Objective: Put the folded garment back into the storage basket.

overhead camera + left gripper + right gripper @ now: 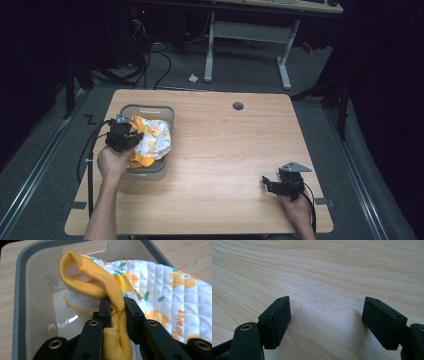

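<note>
Left gripper (pixel 114 305) clamped on yellow ribbed cuff (pixel 110 290) of quilted garment (pixel 160 285), cuff pinched between both jaws. Garment bunched in grey bin (pixel 21 290), spilling over rim just ahead and right of jaws. Right gripper (pixel 325 315) spread wide over bare table (pixel 324 270), nothing between pads, well apart from bin.

Both tools I am running are matt black: the left gripper (pixel 120 136) and the right gripper (pixel 281 185) each carry a grey three-cornered plate on top and trail a black cable. In the gripper views I note flat rectangular pads (pixel 277 321) with small screw holes, mounted on black links with brass-coloured rivets. The forearms are bare, no sleeves.
</note>
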Available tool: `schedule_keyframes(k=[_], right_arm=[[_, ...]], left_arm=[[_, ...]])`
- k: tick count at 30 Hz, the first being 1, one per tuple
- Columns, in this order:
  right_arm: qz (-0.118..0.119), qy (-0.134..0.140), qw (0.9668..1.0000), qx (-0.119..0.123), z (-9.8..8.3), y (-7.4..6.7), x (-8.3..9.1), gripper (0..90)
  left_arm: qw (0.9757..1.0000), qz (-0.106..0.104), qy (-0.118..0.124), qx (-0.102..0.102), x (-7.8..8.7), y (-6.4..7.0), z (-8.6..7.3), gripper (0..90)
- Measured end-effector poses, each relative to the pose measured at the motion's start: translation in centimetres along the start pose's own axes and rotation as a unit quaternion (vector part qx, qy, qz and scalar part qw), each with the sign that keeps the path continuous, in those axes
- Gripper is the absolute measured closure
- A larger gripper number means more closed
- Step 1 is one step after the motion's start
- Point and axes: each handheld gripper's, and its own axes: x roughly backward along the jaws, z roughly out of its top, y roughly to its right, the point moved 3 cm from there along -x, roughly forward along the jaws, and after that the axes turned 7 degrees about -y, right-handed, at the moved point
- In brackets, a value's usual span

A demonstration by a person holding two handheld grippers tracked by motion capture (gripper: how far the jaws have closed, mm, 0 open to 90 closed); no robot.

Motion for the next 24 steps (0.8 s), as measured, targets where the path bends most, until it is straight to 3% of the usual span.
schedule_keyframes(k=[12,18,24], right_arm=[[0.0,0.0,1.0,0.001,0.0,0.0,0.0,23.5],[0.0,0.0,1.0,0.0,0.0,0.0,0.0,23.5],[0.0,0.0,1.0,0.0,0.0,0.0,0.0,23.5]], left_arm=[[0.9997,0.013,-0.018,0.006,-1.0,-0.3,-0.3,77.0],[0.9986,0.034,-0.041,0.005,-1.4,-0.4,-0.6,76.0],[0.9988,0.031,-0.025,0.029,-1.1,-0.5,-0.7,70.8]])
